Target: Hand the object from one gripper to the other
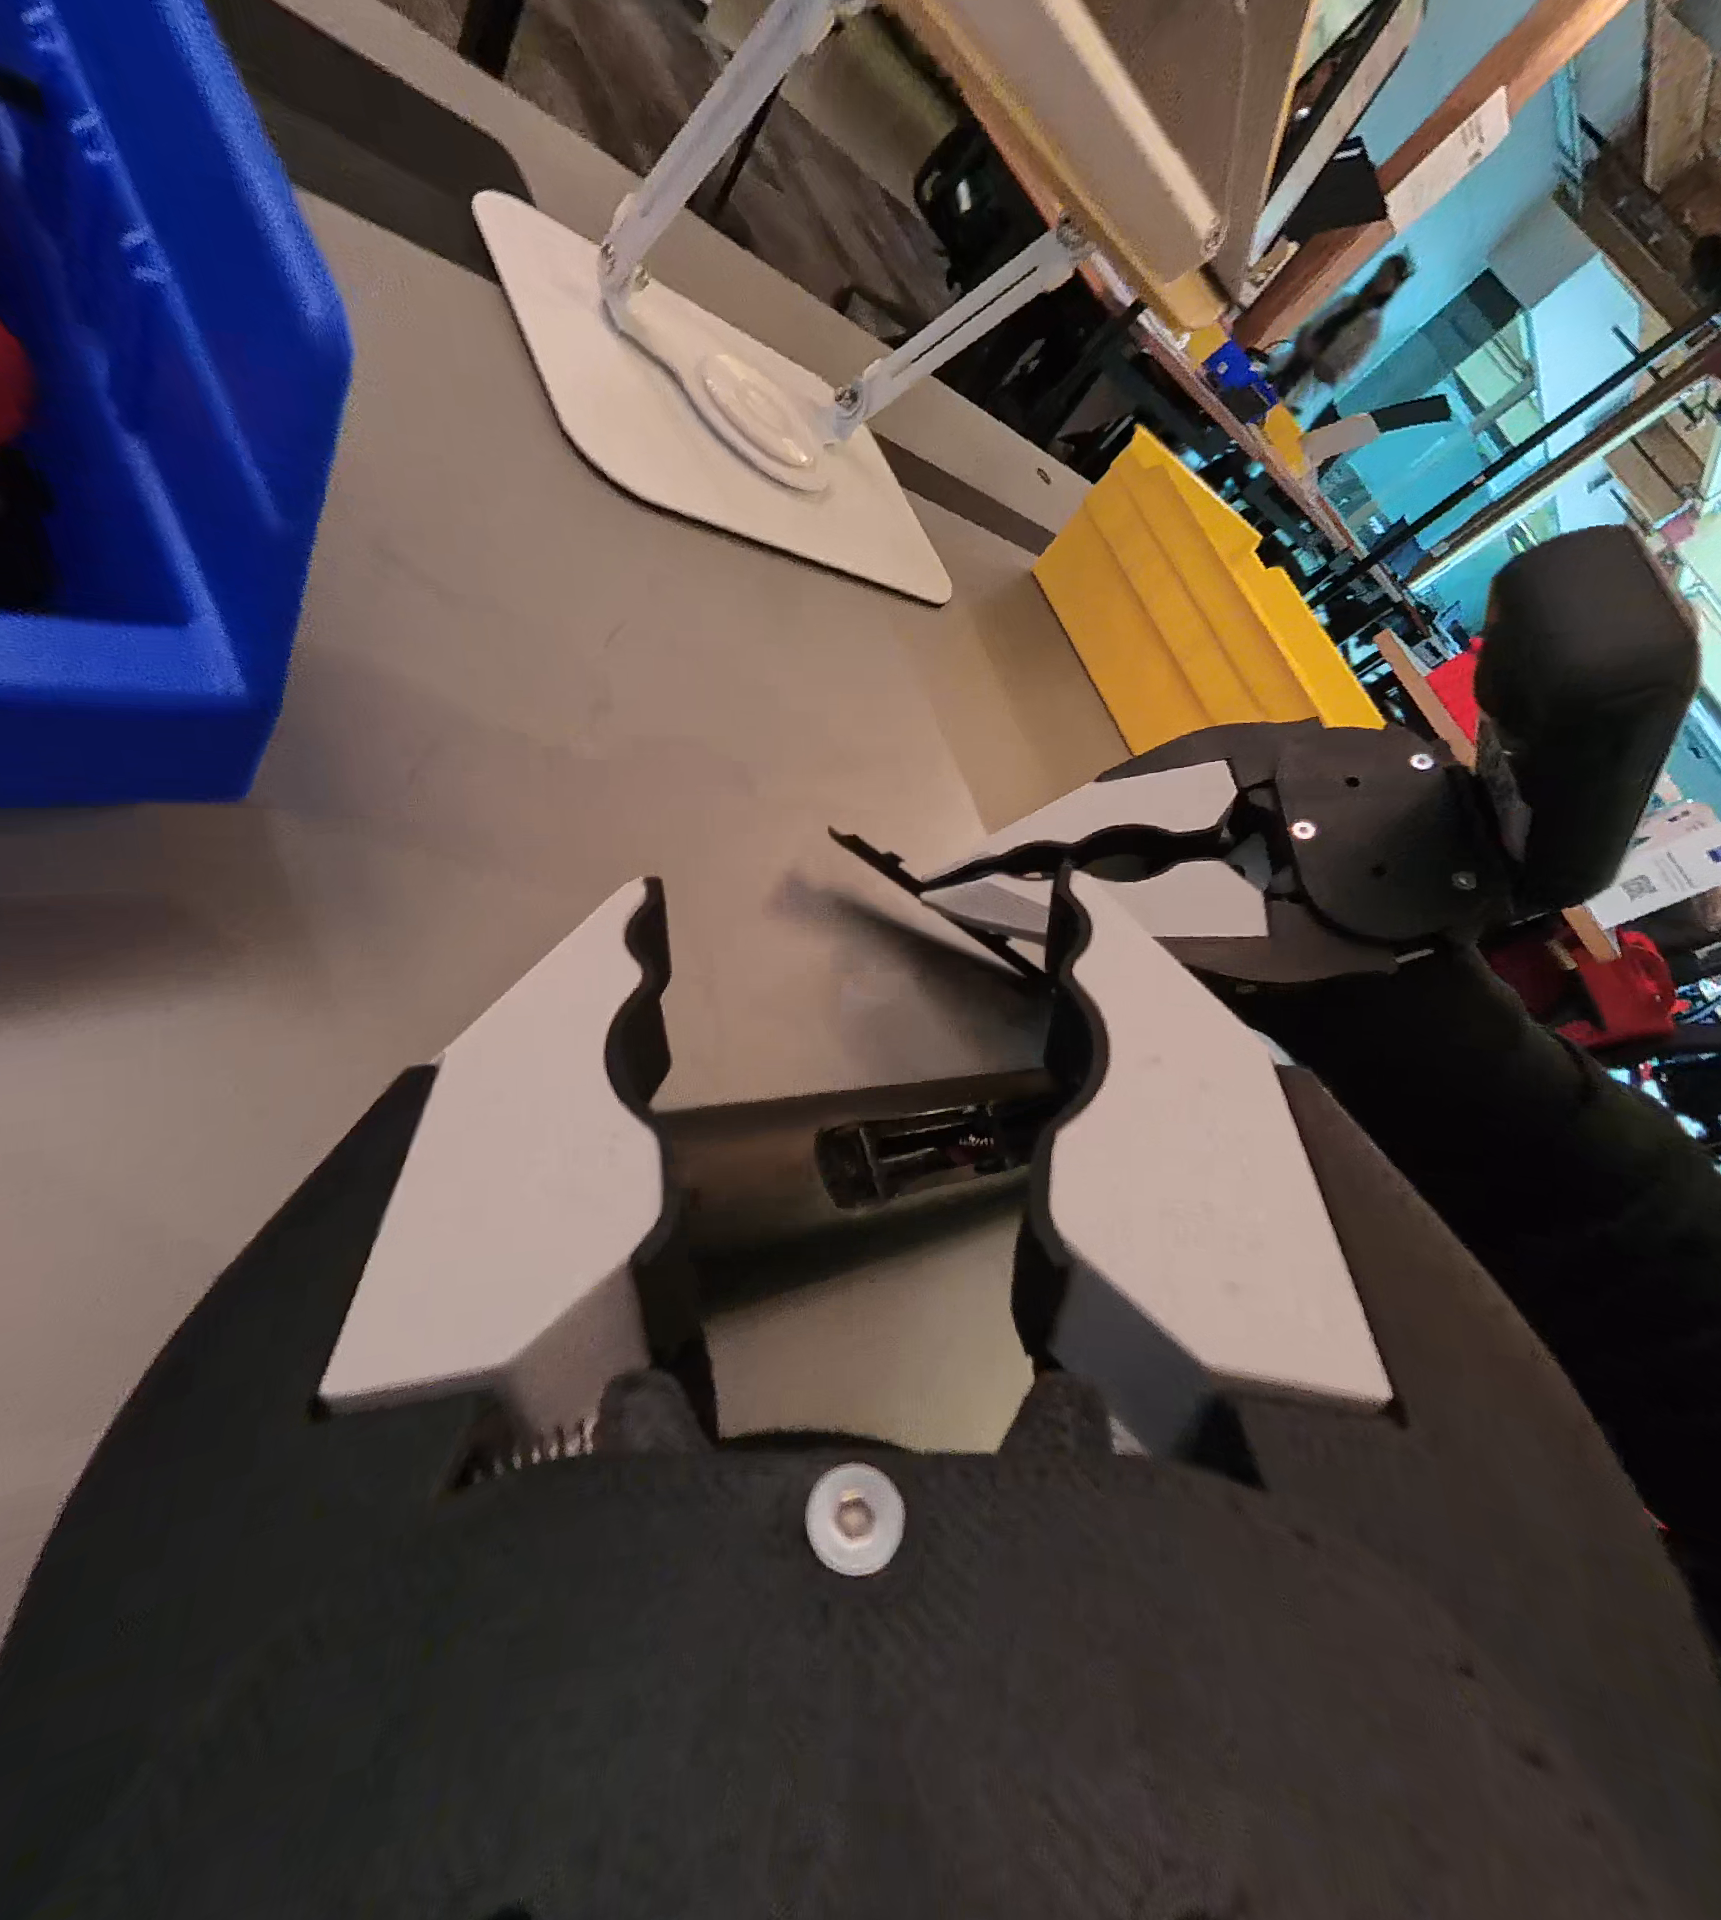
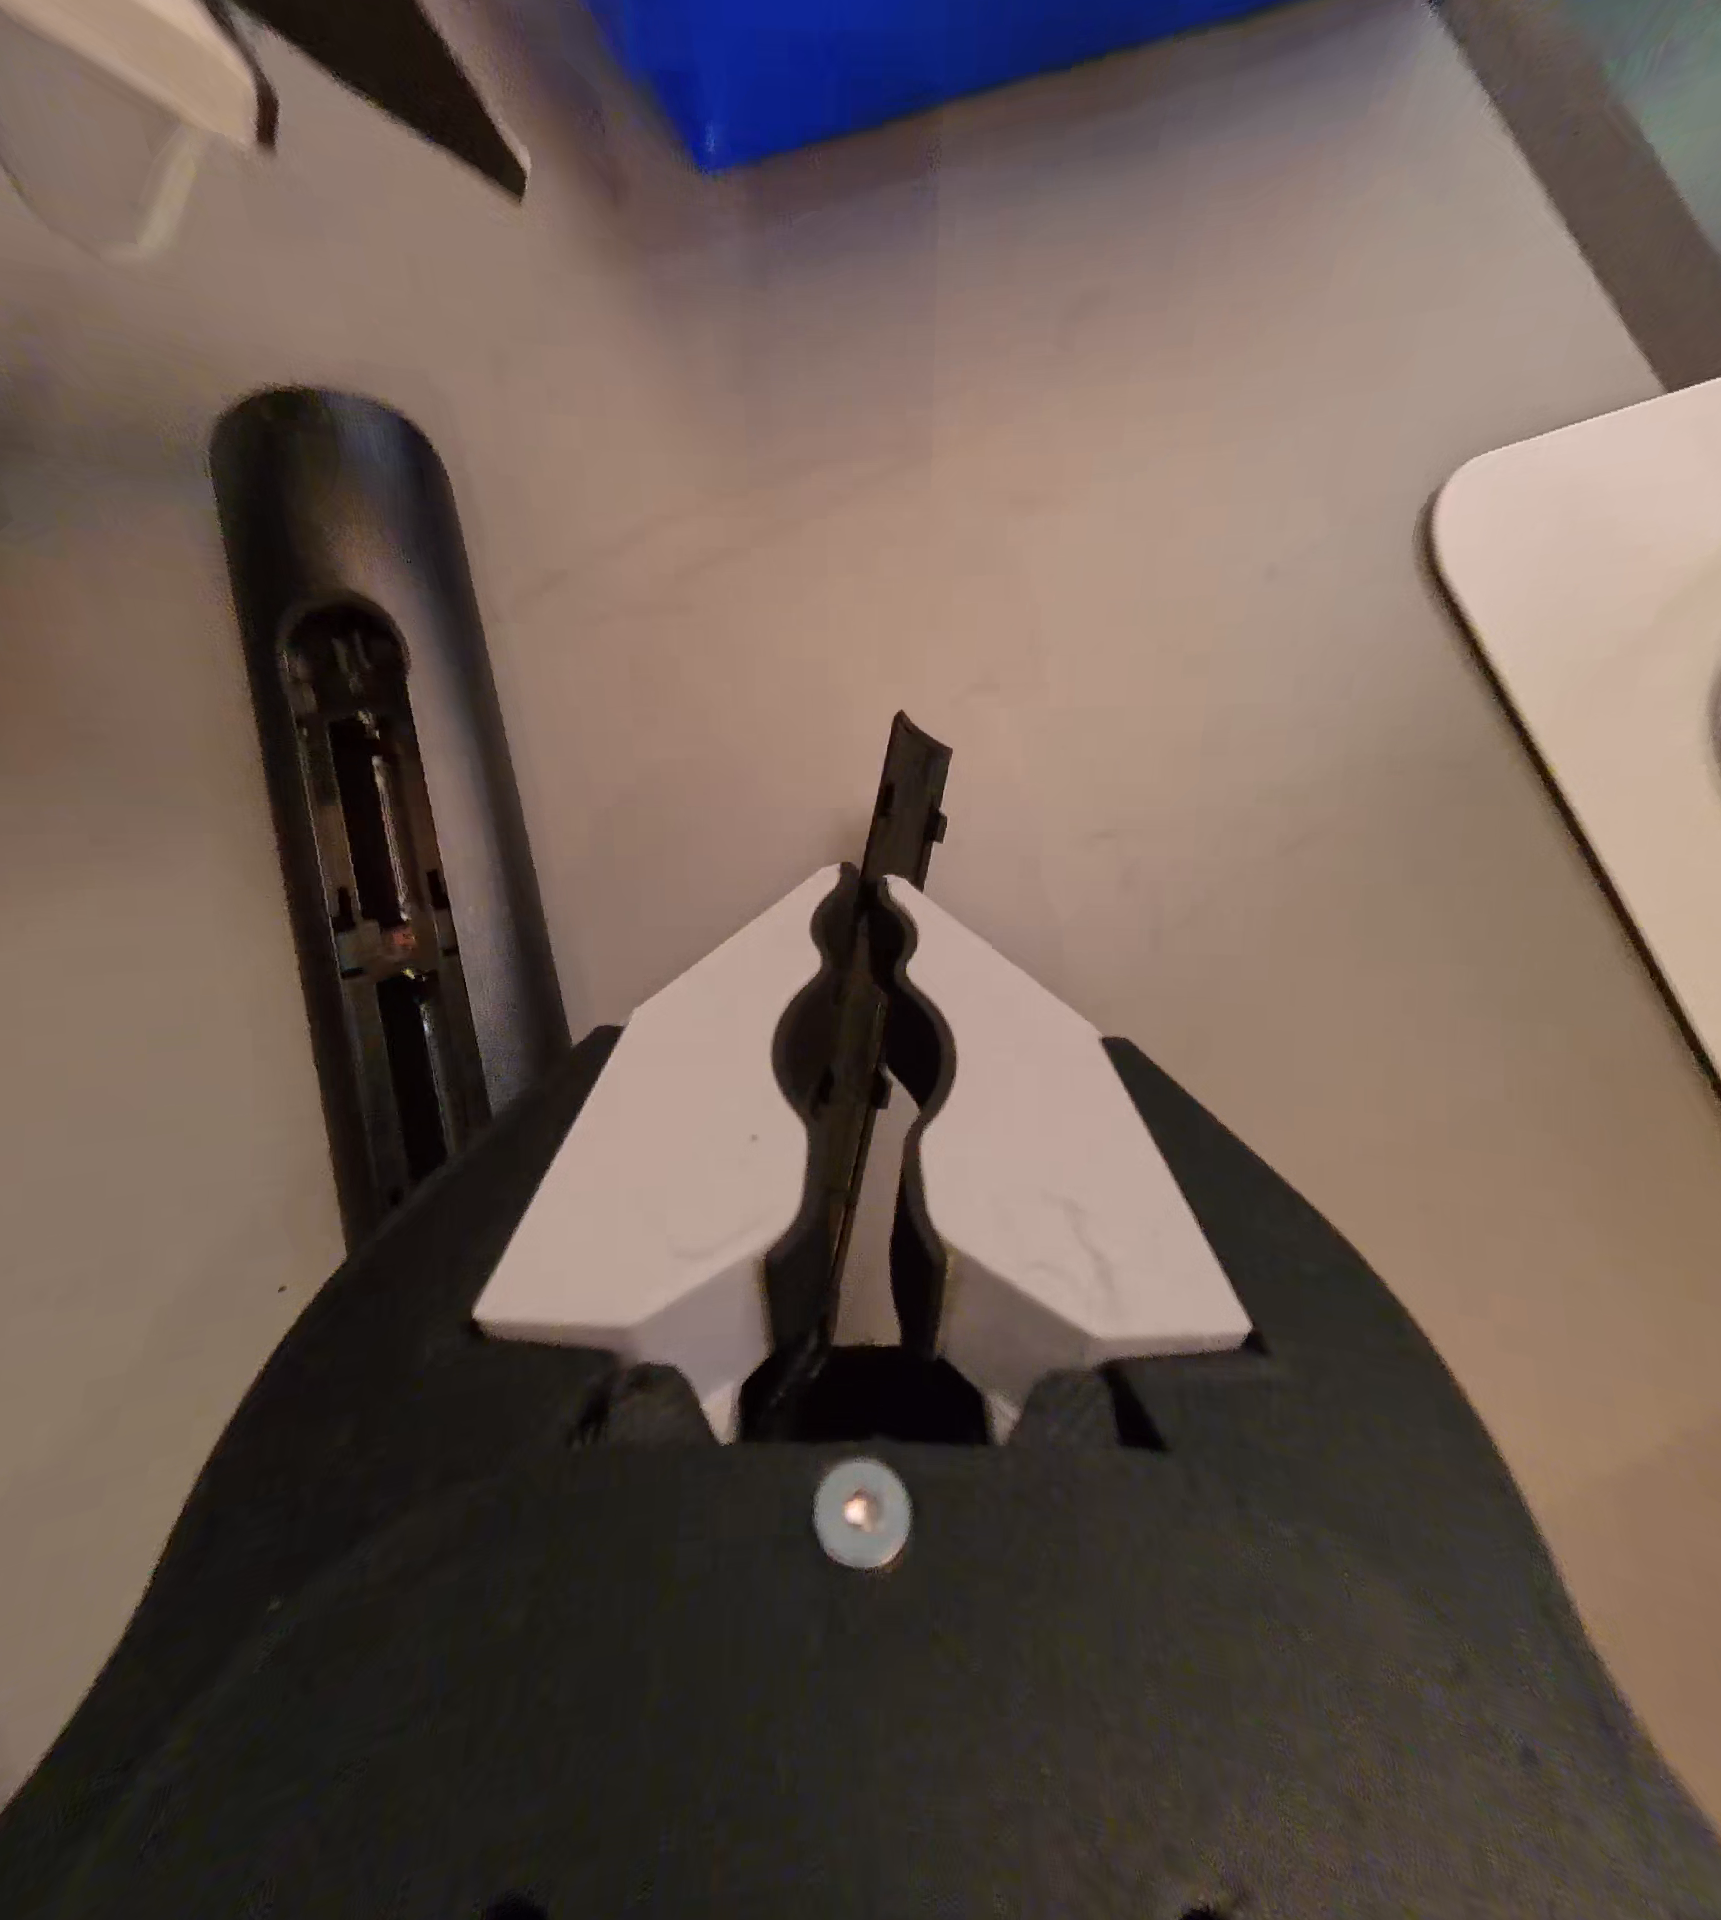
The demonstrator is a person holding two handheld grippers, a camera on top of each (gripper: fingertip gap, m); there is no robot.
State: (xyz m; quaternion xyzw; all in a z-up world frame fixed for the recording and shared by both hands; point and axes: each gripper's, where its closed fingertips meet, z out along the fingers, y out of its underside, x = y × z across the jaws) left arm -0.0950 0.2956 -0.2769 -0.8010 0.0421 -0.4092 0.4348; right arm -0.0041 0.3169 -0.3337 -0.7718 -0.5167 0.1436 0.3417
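Right gripper (image 2: pixel 866 883) is clenched on a thin black battery cover (image 2: pixel 906 805); the fingers pinch it edge-on and its far end sticks out past the tips. From my left wrist view I see the same right gripper (image 1: pixel 949 883) coming in from the right, cover (image 1: pixel 871 850) poking out toward the middle of the surface (image 1: pixel 544 727), low over it; I can't tell whether it touches.

Left gripper (image 1: pixel 856 904) is released, jaws wide apart, nothing between the pads. It sits over the black remote (image 1: pixel 783 1164), which lies flat on the surface with its battery bay facing up and uncovered. Right wrist view shows the remote (image 2: pixel 357 582) just left of the right gripper, long axis running away from the camera.

Left gripper's right fingertip is close to the right gripper's tips, but I can't tell if they touch.

Around that: blue bin (image 1: pixel 160 520) on the far left with red and black items in it, white lamp base (image 1: pixel 690 416) farther back on the surface, yellow bin (image 1: pixel 1188 613) at the surface's far edge. Background shelving is blurred.
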